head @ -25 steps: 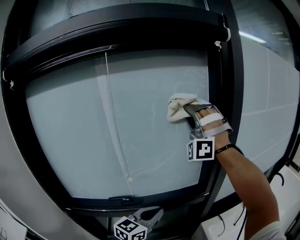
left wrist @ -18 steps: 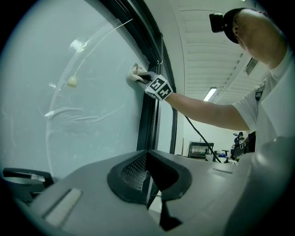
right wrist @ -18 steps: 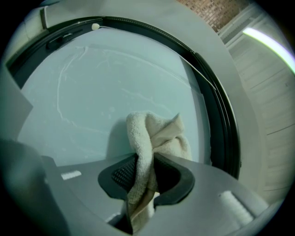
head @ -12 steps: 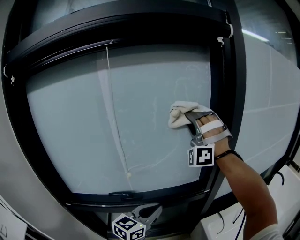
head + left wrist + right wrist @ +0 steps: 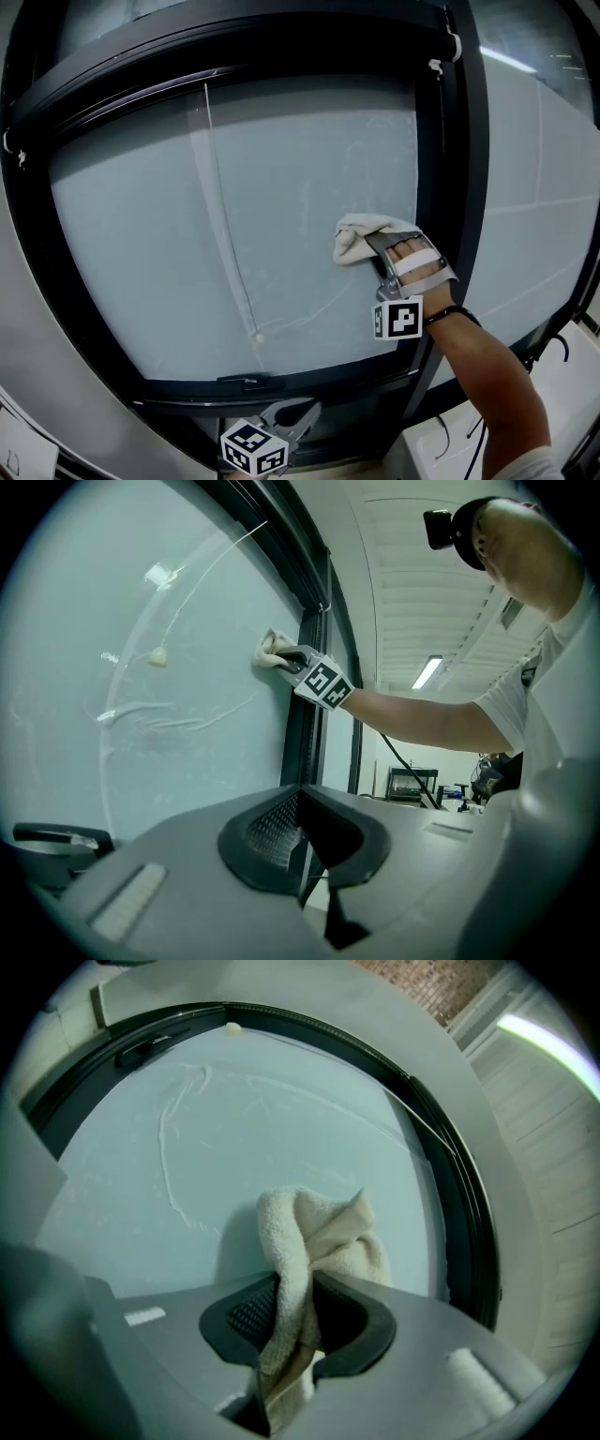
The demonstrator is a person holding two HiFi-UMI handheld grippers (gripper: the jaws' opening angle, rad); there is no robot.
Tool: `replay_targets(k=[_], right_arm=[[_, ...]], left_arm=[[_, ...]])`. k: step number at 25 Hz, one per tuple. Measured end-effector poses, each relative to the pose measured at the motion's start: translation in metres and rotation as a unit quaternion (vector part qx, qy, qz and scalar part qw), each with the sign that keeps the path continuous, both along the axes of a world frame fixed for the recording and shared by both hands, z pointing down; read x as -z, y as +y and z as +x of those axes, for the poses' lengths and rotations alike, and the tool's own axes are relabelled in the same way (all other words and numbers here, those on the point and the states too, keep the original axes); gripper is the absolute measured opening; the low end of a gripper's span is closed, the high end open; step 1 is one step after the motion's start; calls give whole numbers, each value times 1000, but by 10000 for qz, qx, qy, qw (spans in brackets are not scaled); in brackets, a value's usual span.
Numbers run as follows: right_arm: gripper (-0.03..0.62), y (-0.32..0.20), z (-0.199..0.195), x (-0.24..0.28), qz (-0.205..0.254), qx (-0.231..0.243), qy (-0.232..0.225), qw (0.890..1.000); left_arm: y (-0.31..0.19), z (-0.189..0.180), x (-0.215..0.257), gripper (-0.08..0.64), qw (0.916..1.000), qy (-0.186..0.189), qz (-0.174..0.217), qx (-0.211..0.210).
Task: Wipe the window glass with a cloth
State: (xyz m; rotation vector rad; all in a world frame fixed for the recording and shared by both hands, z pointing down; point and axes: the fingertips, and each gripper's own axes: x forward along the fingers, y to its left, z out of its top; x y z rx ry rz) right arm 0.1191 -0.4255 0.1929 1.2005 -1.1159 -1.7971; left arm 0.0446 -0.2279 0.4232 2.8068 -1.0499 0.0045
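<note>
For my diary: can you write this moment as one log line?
right tool: shut on cream terry cloth | cloth: against pale window glass, beside black frame | left tool: shut, empty, low

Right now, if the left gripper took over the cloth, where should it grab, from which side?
Probably the bunched wad of the cloth standing proud of the right gripper, whose jaws pinch its tail. Come from the pane's middle, along the glass: the black frame sits close on the other side.
</note>
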Motion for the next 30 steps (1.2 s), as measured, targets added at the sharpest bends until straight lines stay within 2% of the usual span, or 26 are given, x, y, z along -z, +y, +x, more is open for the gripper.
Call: replay_targets(k=[9,21,26,30], right_arm=[[89,1,-1,-20,-98,42,0,9999],[89,1,0,-72,-363,-5,137,9992],[89,4,-3,-84,-508,143,-18,9986],[89,4,-3,-98,-572,141,38,9983]], left_arm=[[0,0,-3,17,10000,53,-35,1],[1,1,-6,17,10000,16,-80,-33],[1,2,-7,17,10000,12,-87,-48],[1,1,-8,17,9999,27,-96,-37]])
